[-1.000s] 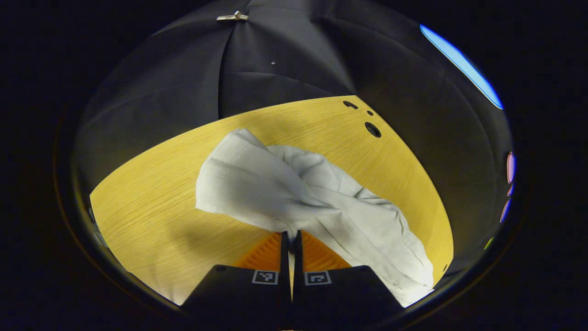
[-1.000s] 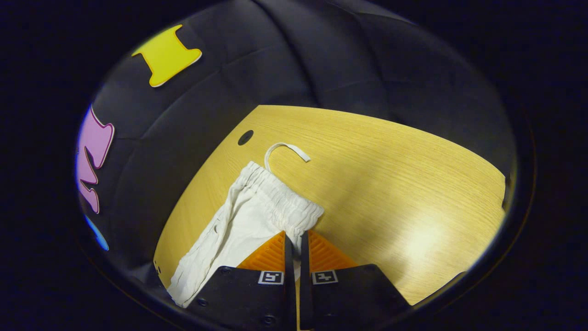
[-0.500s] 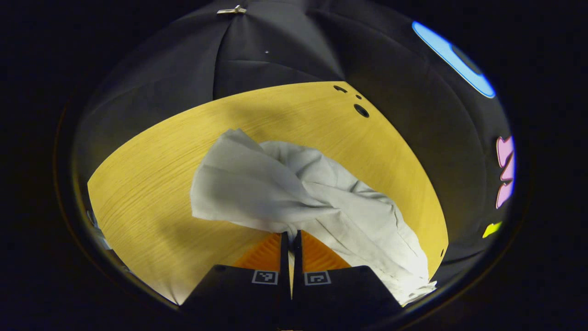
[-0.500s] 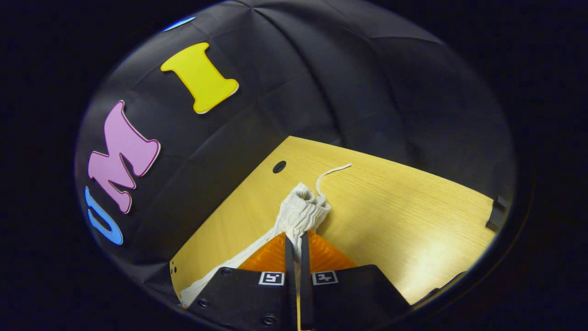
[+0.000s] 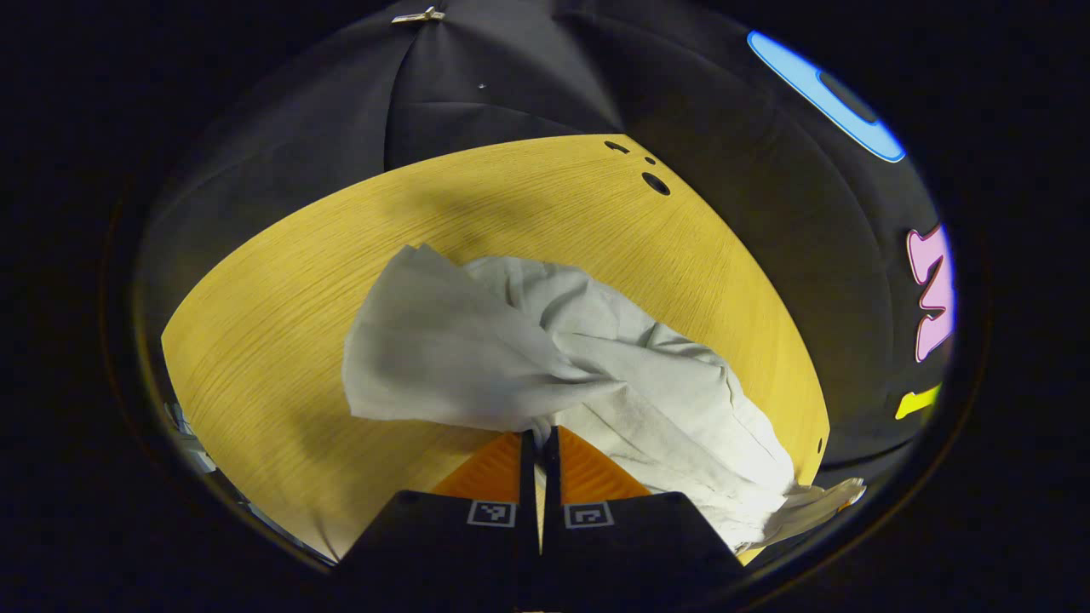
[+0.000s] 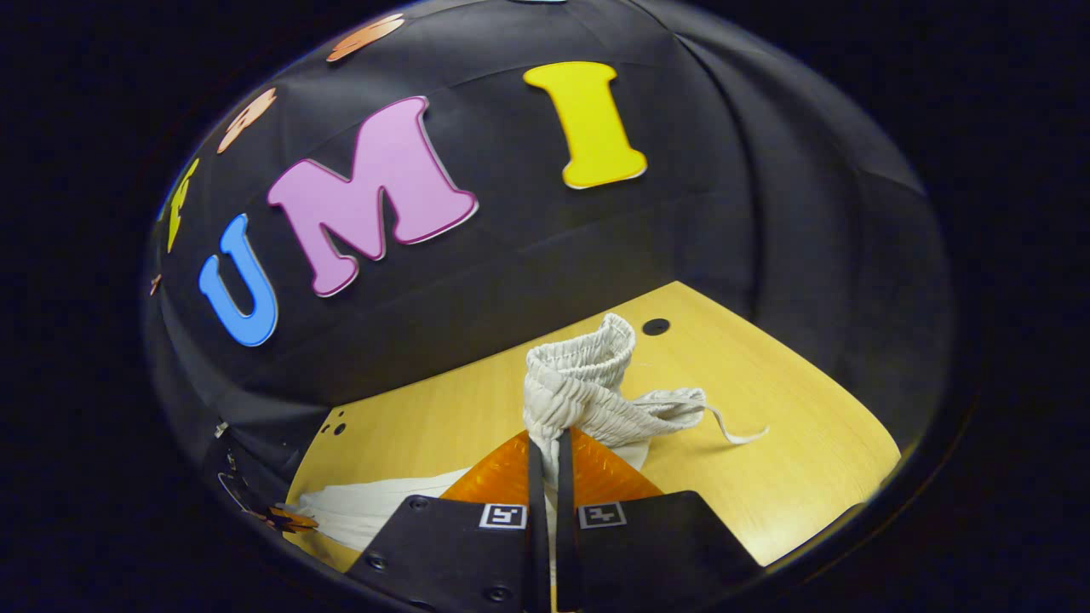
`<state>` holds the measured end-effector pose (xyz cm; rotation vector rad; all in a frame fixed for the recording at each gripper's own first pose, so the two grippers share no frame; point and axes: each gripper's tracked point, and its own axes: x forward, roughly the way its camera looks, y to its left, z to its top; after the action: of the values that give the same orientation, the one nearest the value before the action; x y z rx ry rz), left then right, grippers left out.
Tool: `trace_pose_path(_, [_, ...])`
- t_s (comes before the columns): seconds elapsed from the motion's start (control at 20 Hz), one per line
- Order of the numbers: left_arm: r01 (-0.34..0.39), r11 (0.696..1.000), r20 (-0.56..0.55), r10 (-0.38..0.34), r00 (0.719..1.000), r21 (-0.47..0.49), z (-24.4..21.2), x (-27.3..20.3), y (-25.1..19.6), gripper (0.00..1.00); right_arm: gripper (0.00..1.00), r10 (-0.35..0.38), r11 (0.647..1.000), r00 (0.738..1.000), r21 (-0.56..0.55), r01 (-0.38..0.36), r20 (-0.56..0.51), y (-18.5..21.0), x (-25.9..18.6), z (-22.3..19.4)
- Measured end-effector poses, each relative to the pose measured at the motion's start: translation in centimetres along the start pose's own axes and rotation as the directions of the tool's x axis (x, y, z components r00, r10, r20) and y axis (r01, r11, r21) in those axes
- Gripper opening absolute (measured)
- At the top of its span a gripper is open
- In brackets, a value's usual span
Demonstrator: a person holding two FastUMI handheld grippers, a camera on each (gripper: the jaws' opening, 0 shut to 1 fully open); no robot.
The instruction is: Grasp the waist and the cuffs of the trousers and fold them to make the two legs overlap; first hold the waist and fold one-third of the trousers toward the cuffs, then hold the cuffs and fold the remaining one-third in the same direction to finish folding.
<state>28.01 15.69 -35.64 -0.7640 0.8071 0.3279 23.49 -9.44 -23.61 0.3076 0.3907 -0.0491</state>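
In the right gripper view the right gripper (image 6: 545,443) has swung round since half a second ago: the cloth wall now takes up most of that view and the table (image 6: 792,443) sits low and tilted. Its two fingers are pressed together on the gathered waist (image 6: 579,375) of the white trousers (image 6: 375,511), as before. The elastic waistband now stands up bunched above the fingertips rather than lying flat on the wood as it did a second ago, and the drawstring (image 6: 724,426) trails out to the right, its end near the tabletop. A length of trouser cloth runs away low to the left, along the table.

In the left gripper view the left gripper (image 5: 538,443) is likewise closed on a fold of the trousers (image 5: 477,340), unchanged in grip. The table has slid a little further up that view than a moment ago. The cuff end (image 5: 426,340) spreads in a broad flap to the left of the fingertips, and the rest of the garment runs crumpled down to the right, lying on the table (image 5: 281,340).

The table is pale yellow wood grain with small dark round holes (image 5: 656,182) near its far edge. Black cloth walls stand behind it on all sides.
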Motion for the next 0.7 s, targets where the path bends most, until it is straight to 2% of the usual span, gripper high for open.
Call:
trace_pose_path(0.3, [0.019, 1.000, -0.007, -0.019, 1.000, 0.021, 0.1, -0.1, 0.1, 0.07, 0.07, 0.101, 0.993, 0.992, -0.058, -0.106, -0.081, 7.8, 0.8, -5.2])
trace_pose_path(0.55, [0.032, 0.999, -0.013, -0.032, 0.999, 0.011, 0.2, 0.0, 0.1, 0.06, 0.07, 0.136, 0.977, 0.963, -0.132, -0.170, -0.232, 11.1, 1.7, -12.3])
trace_pose_path(0.7, [0.028, 0.999, -0.013, -0.028, 1.000, 0.020, 0.2, -0.1, 0.1, 0.06, 0.07, 0.133, 0.970, 0.941, -0.154, -0.188, -0.313, 11.5, 2.4, -15.9])
